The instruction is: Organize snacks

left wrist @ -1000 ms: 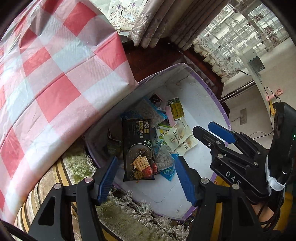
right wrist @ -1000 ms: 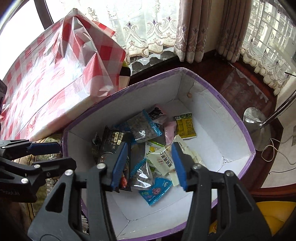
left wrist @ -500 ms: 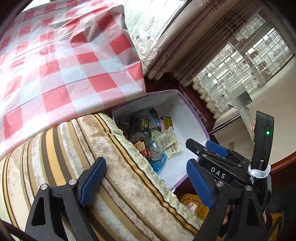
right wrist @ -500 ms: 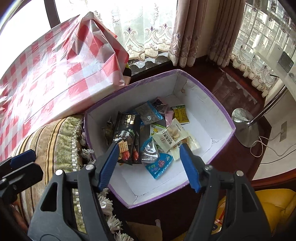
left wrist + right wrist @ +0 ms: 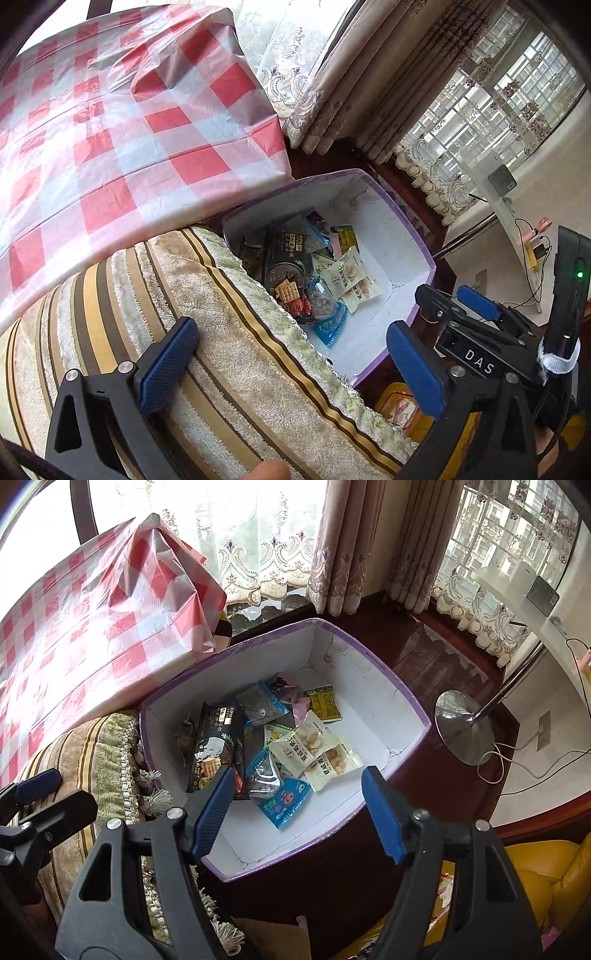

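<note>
A white box with a purple rim point(image 5: 391, 679) stands on the dark floor and holds several snack packs. Among them are a black cracker pack point(image 5: 214, 746), two white nut packs point(image 5: 306, 742), a blue pack point(image 5: 284, 805) and a yellow-green one point(image 5: 325, 705). My right gripper point(image 5: 298, 771) hangs open above the box's near side with nothing between its fingers. My left gripper point(image 5: 291, 326) is above the striped cushion to the left of the box point(image 5: 406, 229). Its jaws are opening and hold nothing. The cracker pack point(image 5: 284, 266) shows beyond them.
A red and white checked plastic cloth point(image 5: 110, 129) drapes over something tall behind the cushion point(image 5: 221, 350). A metal lamp base point(image 5: 463, 731) and cables lie right of the box. A yellow seat point(image 5: 535, 878) is at the lower right. Curtains hang at the back.
Both grippers have lifted up and back out of the box, and both sets of jaws stand wider. The left view now looks over the striped cushion. The snacks have not moved.
</note>
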